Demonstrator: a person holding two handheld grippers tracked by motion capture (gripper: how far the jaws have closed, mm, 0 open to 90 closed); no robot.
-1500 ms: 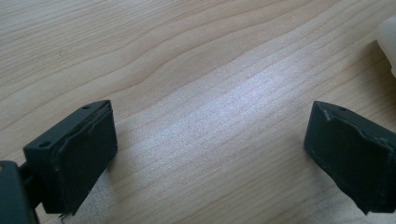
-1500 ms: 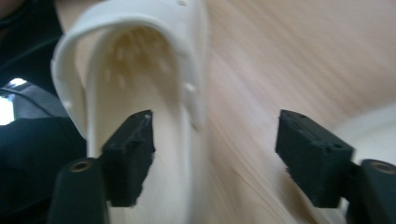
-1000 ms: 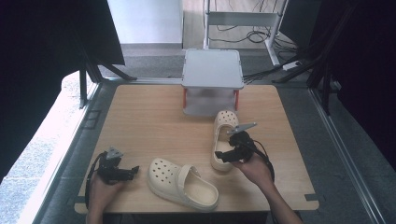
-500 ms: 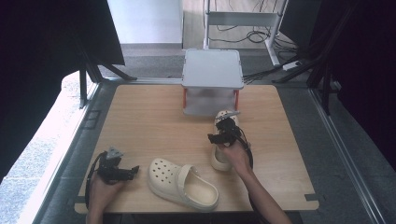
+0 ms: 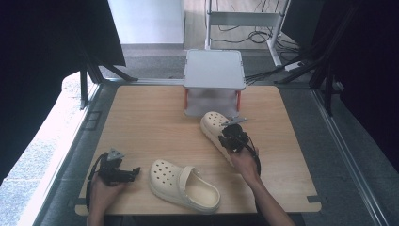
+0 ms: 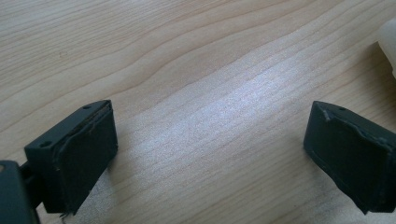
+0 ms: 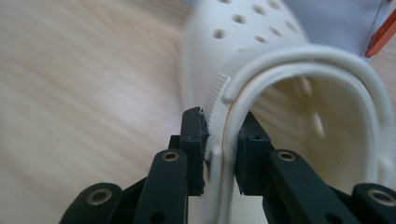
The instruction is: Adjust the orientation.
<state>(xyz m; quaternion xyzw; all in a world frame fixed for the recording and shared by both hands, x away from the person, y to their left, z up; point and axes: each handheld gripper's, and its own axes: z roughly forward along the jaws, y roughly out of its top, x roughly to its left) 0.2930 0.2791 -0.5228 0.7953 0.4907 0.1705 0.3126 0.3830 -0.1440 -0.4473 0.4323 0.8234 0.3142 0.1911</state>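
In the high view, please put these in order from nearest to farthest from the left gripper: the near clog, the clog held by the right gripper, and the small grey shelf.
From the left gripper:
1. The near clog, just beside it at the table's front edge.
2. The held clog, right of centre, clamped by the right gripper.
3. The grey shelf, at the far edge.

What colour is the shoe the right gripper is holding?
The shoe is cream, with little round holes on top. It shows best in the right gripper view.
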